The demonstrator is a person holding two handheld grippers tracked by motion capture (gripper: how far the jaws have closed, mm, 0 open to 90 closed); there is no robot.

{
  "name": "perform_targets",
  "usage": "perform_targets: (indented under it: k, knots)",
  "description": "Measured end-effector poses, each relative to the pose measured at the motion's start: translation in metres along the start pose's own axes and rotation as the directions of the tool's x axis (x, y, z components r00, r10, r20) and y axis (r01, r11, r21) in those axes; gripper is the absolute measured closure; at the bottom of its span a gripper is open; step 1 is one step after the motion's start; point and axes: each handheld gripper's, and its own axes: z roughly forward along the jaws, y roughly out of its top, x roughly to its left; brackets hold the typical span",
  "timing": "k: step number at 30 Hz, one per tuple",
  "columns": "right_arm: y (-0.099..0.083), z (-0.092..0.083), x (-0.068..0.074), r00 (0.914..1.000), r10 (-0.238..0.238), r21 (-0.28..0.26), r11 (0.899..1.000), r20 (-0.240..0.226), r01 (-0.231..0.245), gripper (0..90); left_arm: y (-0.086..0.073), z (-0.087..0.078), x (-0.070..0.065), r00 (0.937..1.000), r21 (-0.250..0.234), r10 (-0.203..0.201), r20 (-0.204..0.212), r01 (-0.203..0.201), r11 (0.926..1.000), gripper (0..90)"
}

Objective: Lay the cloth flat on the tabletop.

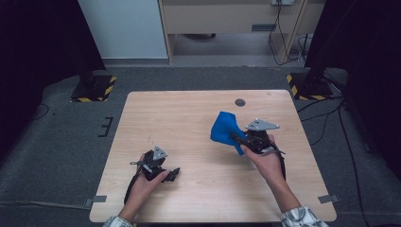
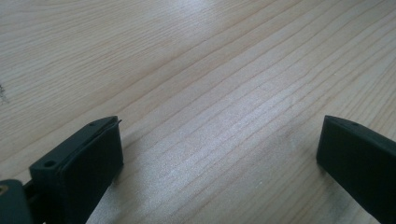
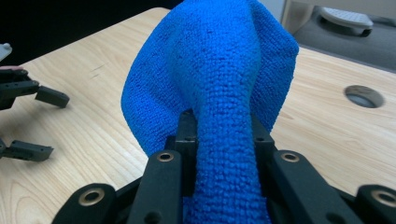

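A blue terry cloth (image 1: pixel 225 129) hangs bunched above the right half of the wooden table (image 1: pixel 189 118). My right gripper (image 1: pixel 239 139) is shut on a fold of it. In the right gripper view the blue cloth (image 3: pixel 219 93) rises between the two black jaws, pinched tight and draping down toward the table. My left gripper (image 1: pixel 174 174) rests low near the table's front left, held by a hand. Its jaws stand wide apart over bare wood in the left gripper view, left gripper (image 2: pixel 219 144), with nothing between them.
A round cable hole (image 1: pixel 240 102) sits in the tabletop near the far edge, also the hole (image 3: pixel 363 96) in the right gripper view. Dark stands with yellow-black striped bases (image 1: pixel 94 90) flank the table on the grey floor. A wooden cabinet (image 1: pixel 227 19) stands behind.
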Motion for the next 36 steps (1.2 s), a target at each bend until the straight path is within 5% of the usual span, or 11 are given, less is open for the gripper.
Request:
perform_targets:
  k: [11,23,29,33,36]
  knots:
    - [-0.015,0.038,0.039,0.9963,-0.048,0.093,0.994,-0.071,0.055,71.5,0.0,0.0,0.0,1.0,0.001,0.0,0.0,0.0,1.0,0.0]
    - [-0.046,0.073,0.053,0.9954,-0.073,0.21,0.974,-0.062,0.085,66.3,0.0,0.0,0.0,1.0,0.0,0.0,0.0,0.0,1.0,0.0]
    - [-0.054,0.085,0.057,0.9951,-0.089,0.258,0.961,-0.043,0.097,43.9,0.0,0.0,0.0,1.0,0.0,0.0,0.0,0.0,1.0,0.0]
    - [-0.047,0.078,0.06,0.9947,-0.1,0.234,0.967,-0.022,0.102,20.7,0.0,0.0,0.0,1.0,0.0,0.0,0.0,0.0,1.0,0.0]
    - [-0.042,0.073,0.06,0.9959,-0.091,0.223,0.971,0.001,0.088,11.4,0.0,0.0,0.0,1.0,0.0,0.0,-0.001,0.0,1.0,0.0]
